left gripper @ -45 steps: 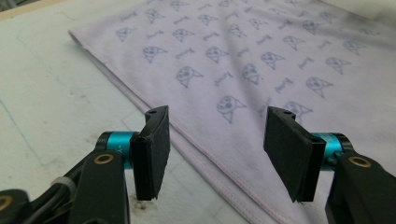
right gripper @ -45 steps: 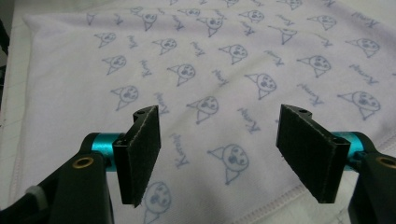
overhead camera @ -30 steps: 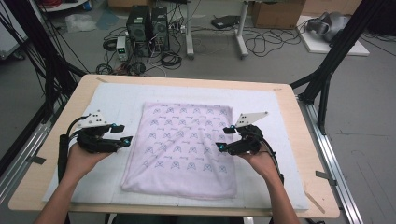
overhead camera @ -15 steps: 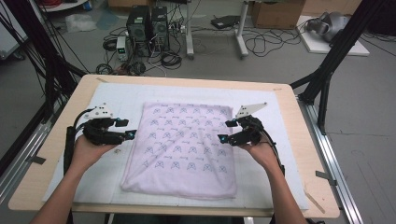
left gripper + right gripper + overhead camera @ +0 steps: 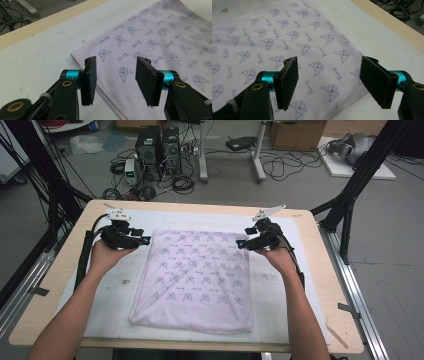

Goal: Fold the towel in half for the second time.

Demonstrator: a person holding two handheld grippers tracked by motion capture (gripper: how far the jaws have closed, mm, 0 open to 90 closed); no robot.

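Note:
A pale lilac cloth (image 5: 195,280) printed with small faces lies folded flat on the white mat; it also shows in the left gripper view (image 5: 155,37) and the right gripper view (image 5: 274,32). My left gripper (image 5: 145,240) hovers at the cloth's far left corner. Its jaws (image 5: 116,60) have just been closing, but they stand apart with the cloth's edge below them and no fabric pinched. My right gripper (image 5: 239,243) is at the far right corner, open (image 5: 330,60) over the cloth's hem, gripping nothing.
The white mat (image 5: 300,285) covers a wooden table (image 5: 60,285). Black frame struts (image 5: 350,195) stand at both sides. Computer towers (image 5: 157,145) and loose cables sit on the floor beyond the far edge.
Both hands have slid away from the person along the cloth's sides, up to its far corners. The left jaws stand closer together than before.

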